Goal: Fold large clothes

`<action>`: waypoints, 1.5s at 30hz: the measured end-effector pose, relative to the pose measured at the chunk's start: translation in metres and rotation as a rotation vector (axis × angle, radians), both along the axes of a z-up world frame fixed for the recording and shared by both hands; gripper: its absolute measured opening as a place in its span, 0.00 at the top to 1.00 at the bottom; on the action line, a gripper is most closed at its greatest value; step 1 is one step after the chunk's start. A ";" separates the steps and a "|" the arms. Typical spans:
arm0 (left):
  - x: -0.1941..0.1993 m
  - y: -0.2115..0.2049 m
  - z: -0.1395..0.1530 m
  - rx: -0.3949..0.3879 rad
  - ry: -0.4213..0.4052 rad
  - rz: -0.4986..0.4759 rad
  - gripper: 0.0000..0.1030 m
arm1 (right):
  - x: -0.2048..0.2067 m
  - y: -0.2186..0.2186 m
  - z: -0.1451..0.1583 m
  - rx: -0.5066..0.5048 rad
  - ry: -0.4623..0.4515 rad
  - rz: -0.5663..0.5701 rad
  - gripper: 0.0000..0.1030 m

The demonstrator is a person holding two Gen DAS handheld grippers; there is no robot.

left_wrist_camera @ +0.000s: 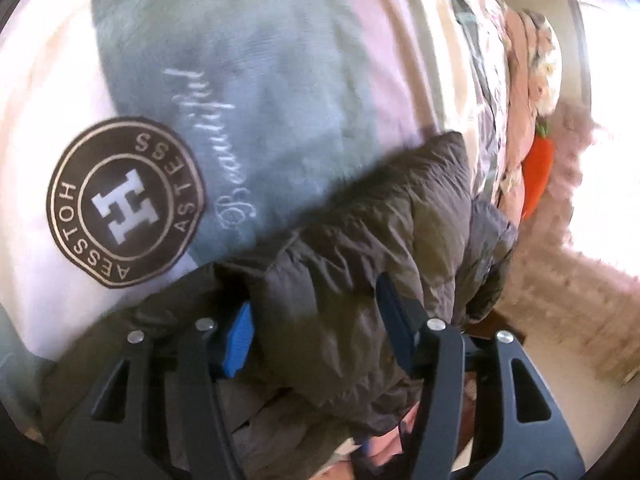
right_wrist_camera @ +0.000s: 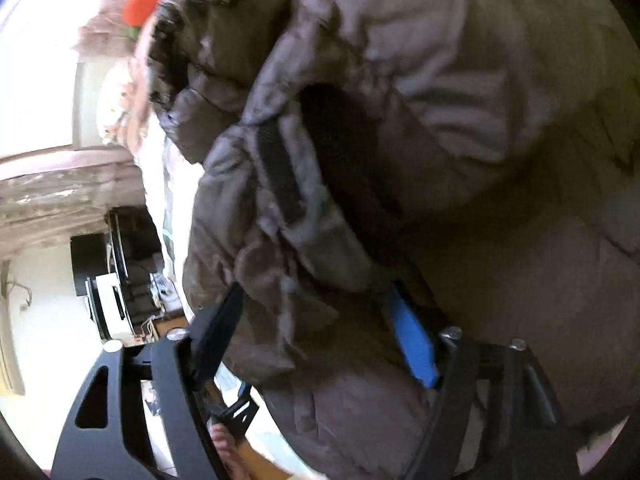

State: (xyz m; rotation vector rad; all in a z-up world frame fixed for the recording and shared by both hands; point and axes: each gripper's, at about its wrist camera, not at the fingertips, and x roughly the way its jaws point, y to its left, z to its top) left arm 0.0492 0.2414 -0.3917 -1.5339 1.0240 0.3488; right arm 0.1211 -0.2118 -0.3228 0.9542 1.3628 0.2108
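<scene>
A dark brown puffer jacket (left_wrist_camera: 360, 248) lies bunched over a bed. In the left wrist view my left gripper (left_wrist_camera: 320, 320) has its blue-padded fingers (left_wrist_camera: 240, 336) set wide on either side of a thick fold of the jacket, which fills the gap between them. In the right wrist view the same jacket (right_wrist_camera: 460, 160) fills most of the frame, with a dark cuff opening (right_wrist_camera: 336, 140) showing. My right gripper (right_wrist_camera: 320, 320) holds a bunched fold of the jacket between its fingers (right_wrist_camera: 416, 344).
A grey and pink blanket (left_wrist_camera: 240, 100) with a round "H" badge (left_wrist_camera: 124, 200) covers the bed. An orange carrot-shaped plush (left_wrist_camera: 538, 172) lies by a floral pillow (left_wrist_camera: 544, 68). A fluffy pink rug (left_wrist_camera: 568, 280) covers the floor. Dark furniture (right_wrist_camera: 120, 272) stands at left.
</scene>
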 end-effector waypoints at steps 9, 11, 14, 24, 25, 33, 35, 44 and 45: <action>0.011 -0.021 0.018 -0.010 -0.031 -0.048 0.17 | 0.019 0.027 0.045 0.040 -0.119 0.103 0.86; 0.013 -0.026 0.016 -0.025 -0.039 -0.040 0.18 | 0.018 0.033 0.050 0.031 -0.127 0.131 0.85; 0.015 -0.028 0.014 -0.060 -0.066 -0.001 0.33 | 0.014 0.038 0.052 0.008 -0.136 0.140 0.85; -0.020 0.027 -0.015 -0.081 -0.056 0.165 0.82 | 0.023 0.049 0.037 -0.042 -0.149 0.208 0.86; -0.022 0.025 -0.017 -0.072 -0.050 0.168 0.82 | 0.025 0.060 0.027 -0.075 -0.122 0.262 0.86; -0.017 0.000 0.019 -0.006 -0.001 0.085 0.25 | 0.018 0.040 -0.030 -0.218 0.114 0.233 0.34; -0.007 -0.011 0.040 0.034 -0.026 0.013 0.24 | 0.012 0.028 -0.017 -0.222 0.063 0.198 0.21; 0.071 -0.043 0.069 0.181 -0.072 -0.221 0.24 | 0.027 0.050 -0.004 -0.164 -0.027 0.229 0.80; 0.078 -0.043 0.063 0.205 -0.052 -0.228 0.24 | 0.031 0.056 0.005 -0.169 -0.063 0.244 0.83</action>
